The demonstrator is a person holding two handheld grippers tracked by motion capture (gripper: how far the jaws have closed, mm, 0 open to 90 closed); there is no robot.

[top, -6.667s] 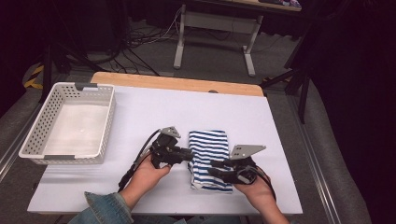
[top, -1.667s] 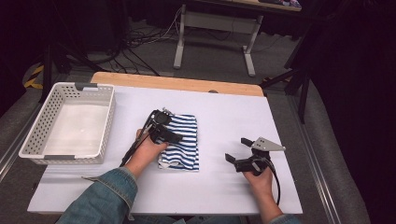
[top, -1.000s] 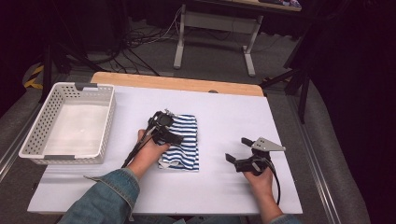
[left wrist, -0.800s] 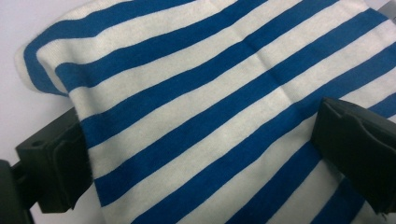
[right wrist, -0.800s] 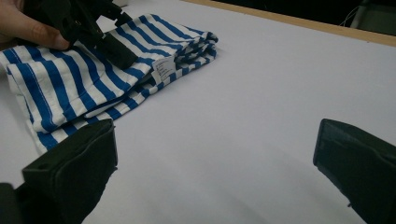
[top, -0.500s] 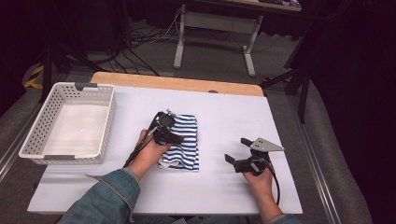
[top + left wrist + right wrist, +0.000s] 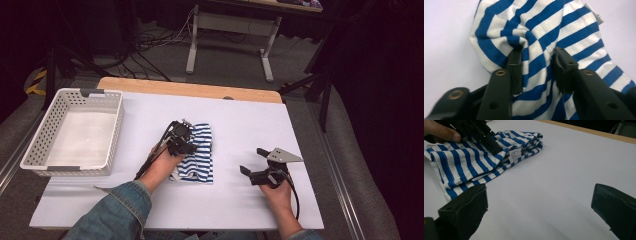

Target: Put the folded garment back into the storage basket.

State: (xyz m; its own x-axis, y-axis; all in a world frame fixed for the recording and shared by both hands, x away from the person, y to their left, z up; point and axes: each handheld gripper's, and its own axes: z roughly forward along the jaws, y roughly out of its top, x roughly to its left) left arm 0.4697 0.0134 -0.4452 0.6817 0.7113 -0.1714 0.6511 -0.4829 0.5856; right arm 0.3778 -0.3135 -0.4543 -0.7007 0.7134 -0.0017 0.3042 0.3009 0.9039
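Note:
A folded blue-and-white striped cloth (image 7: 199, 162) lies in the middle of the white table (image 7: 250, 120). My left gripper (image 7: 186, 144) sits on the cloth's far left part. Its jaws have just been closing, and in the left gripper view (image 7: 536, 53) they pinch a bunched fold of the striped cloth (image 7: 544, 27). My right gripper (image 7: 251, 161) rests open on the bare table to the right of the cloth, with nothing between its jaws (image 7: 539, 192). The right gripper view looks across the table at the striped cloth (image 7: 461, 165) and the left gripper (image 7: 481, 137) on it.
A white slotted basket (image 7: 35, 150) stands at the table's left side with a white lining inside. A wooden strip (image 7: 190, 89) runs along the far edge. Beyond it are table legs and cables on the floor.
Since the earliest frame the cloth has shifted left and away, and the right gripper has let go and drawn off to the right. Over the last second both hands have barely shifted.

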